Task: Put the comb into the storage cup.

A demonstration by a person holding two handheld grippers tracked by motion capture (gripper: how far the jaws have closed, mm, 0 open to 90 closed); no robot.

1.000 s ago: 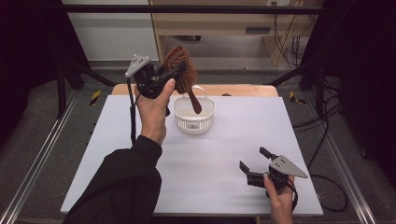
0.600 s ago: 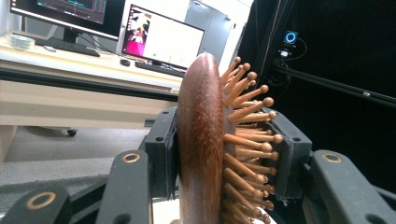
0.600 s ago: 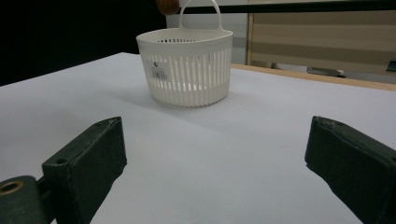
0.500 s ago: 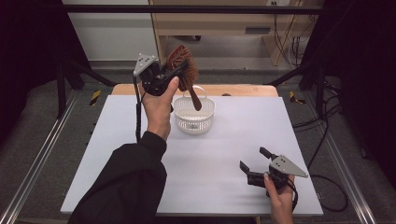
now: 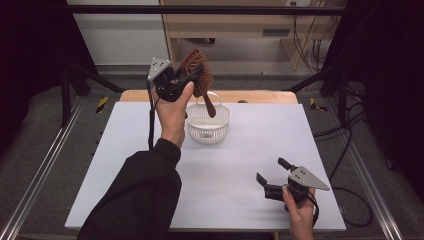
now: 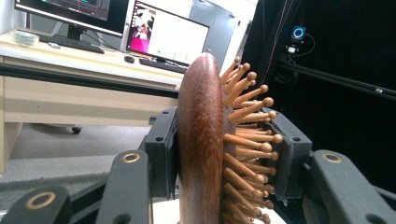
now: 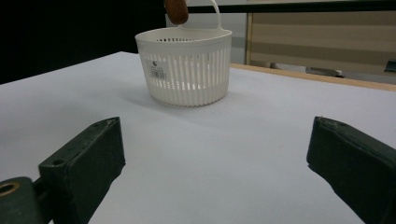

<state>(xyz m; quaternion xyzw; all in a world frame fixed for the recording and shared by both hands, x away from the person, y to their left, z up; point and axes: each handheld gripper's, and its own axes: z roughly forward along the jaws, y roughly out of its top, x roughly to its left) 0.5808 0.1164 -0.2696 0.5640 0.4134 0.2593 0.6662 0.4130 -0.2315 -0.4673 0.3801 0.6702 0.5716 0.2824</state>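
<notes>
Left claw point(image 5: 192, 79) clenched on brush point(image 5: 197, 75), handle hanging over basket point(image 5: 207, 124) (likely for dropping in handle-first). Right claw point(image 5: 272, 175) released, resting low on bench point(image 5: 240, 165), clear of the way.

Left gripper point(image 5: 192, 80) raised, jaws clamped, right gripper point(image 5: 272, 175) low, jaws spread wide

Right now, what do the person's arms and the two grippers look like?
Both grippers are black with two black jaws; the left gripper and right gripper each carry a grey three-cornered plate and trail a black cable. A black sleeve covers the left arm. In the left gripper view, brass-coloured rings mark the jaw arms.
</notes>
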